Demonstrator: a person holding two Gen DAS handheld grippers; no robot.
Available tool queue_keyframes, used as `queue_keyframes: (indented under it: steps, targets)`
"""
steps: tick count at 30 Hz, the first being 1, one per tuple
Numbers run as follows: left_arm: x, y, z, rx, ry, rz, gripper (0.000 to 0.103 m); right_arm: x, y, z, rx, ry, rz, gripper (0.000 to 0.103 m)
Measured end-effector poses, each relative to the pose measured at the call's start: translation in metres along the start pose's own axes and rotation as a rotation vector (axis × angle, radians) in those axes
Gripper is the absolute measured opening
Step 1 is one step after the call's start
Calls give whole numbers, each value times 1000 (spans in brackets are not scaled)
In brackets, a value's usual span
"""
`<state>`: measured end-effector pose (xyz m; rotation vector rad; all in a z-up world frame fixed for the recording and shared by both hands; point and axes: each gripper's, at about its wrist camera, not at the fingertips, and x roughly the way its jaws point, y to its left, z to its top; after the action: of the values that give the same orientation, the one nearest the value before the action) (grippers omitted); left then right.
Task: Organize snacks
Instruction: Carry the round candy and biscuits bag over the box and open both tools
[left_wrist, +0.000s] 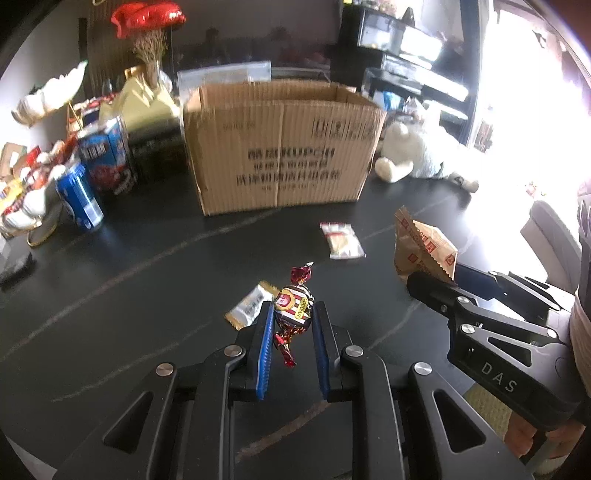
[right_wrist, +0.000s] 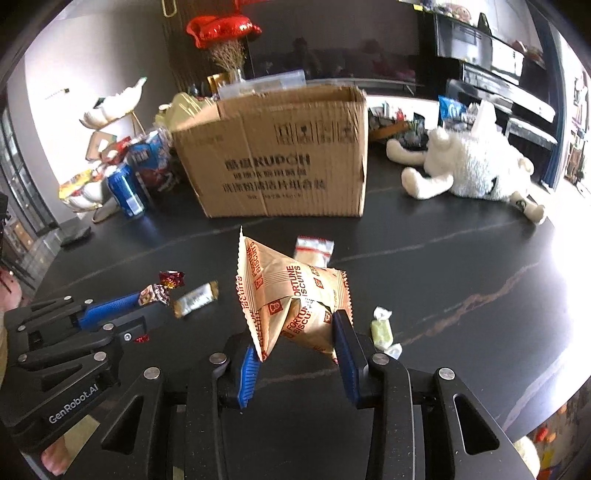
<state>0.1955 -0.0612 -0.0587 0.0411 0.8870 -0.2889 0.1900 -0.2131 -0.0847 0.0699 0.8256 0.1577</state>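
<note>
Dark table (left_wrist: 147, 295) before a cardboard box (left_wrist: 280, 147): left claw (left_wrist: 293, 314) pinches a light, slippery twist-wrapped candy (left_wrist: 293, 308) at its firm middle, while right claw (right_wrist: 299, 332) squeezes a puffy, crushable biscuit packet (right_wrist: 291, 295) low down.

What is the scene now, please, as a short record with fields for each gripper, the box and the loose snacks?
left gripper: shut on a striped red-and-gold wrapped candy
right gripper: shut on a tan paper Fortune Biscuits bag
brown cardboard box: open, upright on the black table
loose snacks: white-and-gold bar, clear red-striped packet, pale green wrapped candy
</note>
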Motion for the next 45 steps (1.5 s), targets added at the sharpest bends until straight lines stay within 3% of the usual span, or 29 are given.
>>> queue_keyframes:
  steps: [19, 25, 37, 45]
  targets:
    - [-50, 3, 70, 33, -171, 23, 21, -38, 10, 65, -23, -142, 32, 38]
    - [-55, 10, 94, 8, -190, 14, 21, -41, 17, 93, -56, -174, 30, 38]
    - [-41, 26, 142, 9, -202, 48, 21, -24, 19, 144, -70, -182, 44, 38]
    - [-12, 37, 170, 21, -195, 60, 21, 3, 14, 171, -88, -182, 32, 39]
